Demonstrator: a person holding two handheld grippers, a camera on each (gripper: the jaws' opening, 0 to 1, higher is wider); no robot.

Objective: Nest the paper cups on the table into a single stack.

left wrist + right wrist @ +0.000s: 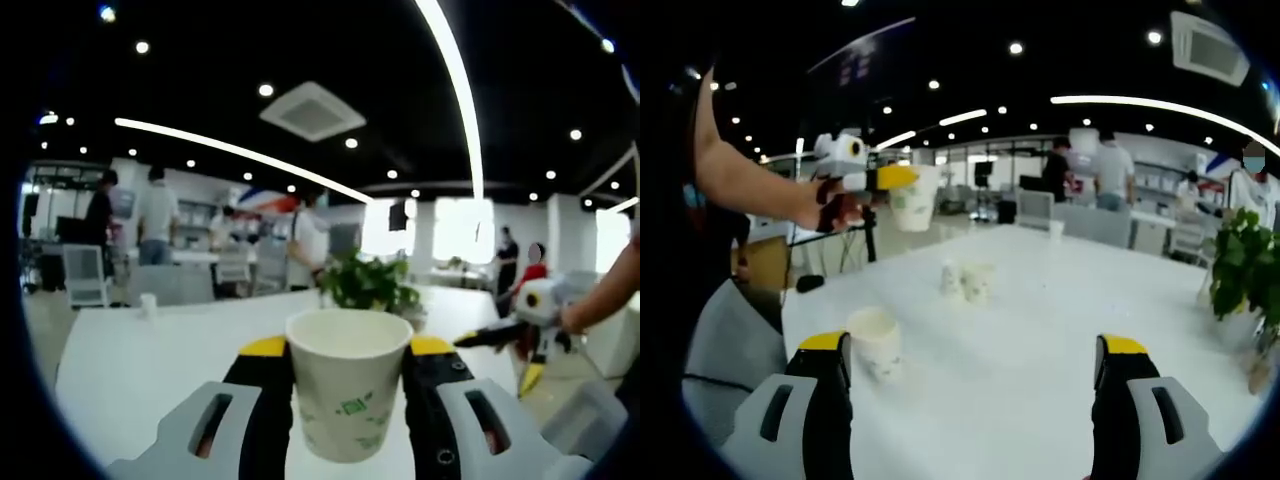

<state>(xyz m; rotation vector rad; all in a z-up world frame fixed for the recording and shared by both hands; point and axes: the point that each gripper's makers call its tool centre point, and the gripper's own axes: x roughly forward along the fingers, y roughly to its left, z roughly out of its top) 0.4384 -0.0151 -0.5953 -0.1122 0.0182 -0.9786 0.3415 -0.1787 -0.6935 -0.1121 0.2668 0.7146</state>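
The counter [1040,330] is big, white and smooth. In the right gripper view, one paper cup [876,343] stands upright on the near left part of it. Two more small cups [967,282] stand close together farther back, near the middle. Another tiny cup [1056,229] stands at the far edge. A green plant [1245,262] sits on the right side. In the left gripper view, the plant [368,282] is at the far side of the white counter [130,350], and a small cup [148,305] stands far off on the left.
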